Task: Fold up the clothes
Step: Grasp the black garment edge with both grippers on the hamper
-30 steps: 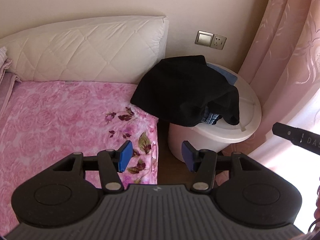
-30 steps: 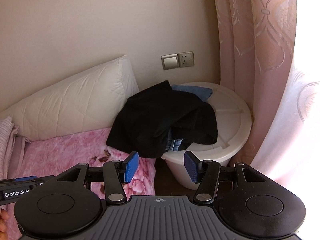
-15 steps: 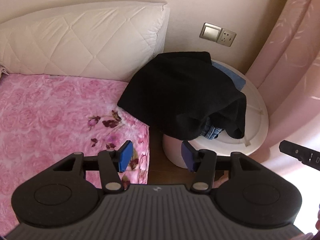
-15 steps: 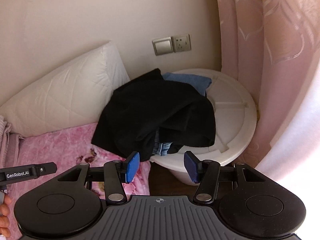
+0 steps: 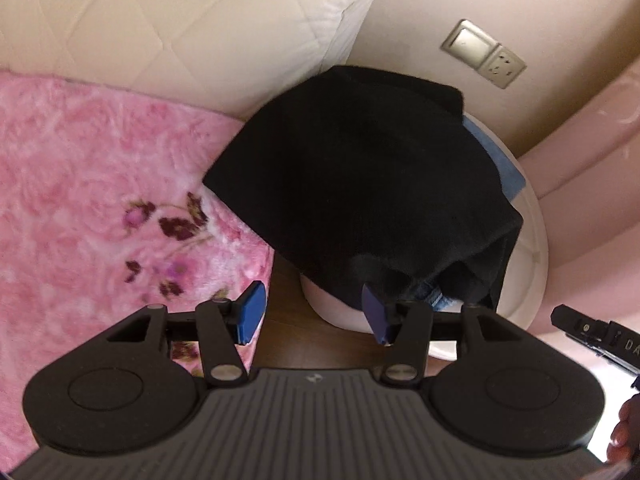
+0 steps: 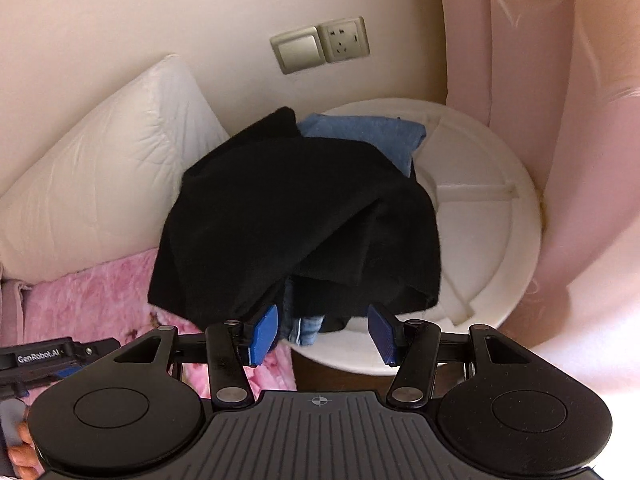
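Both grippers have come closer to the pile of clothes than a moment ago. Nearest, the left gripper (image 5: 314, 316) has its blue pads apart, its right pad at the lower hem of the black garment (image 5: 360, 184). The right gripper (image 6: 324, 334) is also apart, with a hanging piece of denim (image 6: 302, 326) between its pads. Behind them, the black garment lies over the white round bin (image 6: 492, 240) and the edge of the pink blanket (image 5: 100, 208). Farther back a folded blue cloth (image 6: 368, 136) lies, then the white pillow (image 6: 104, 184).
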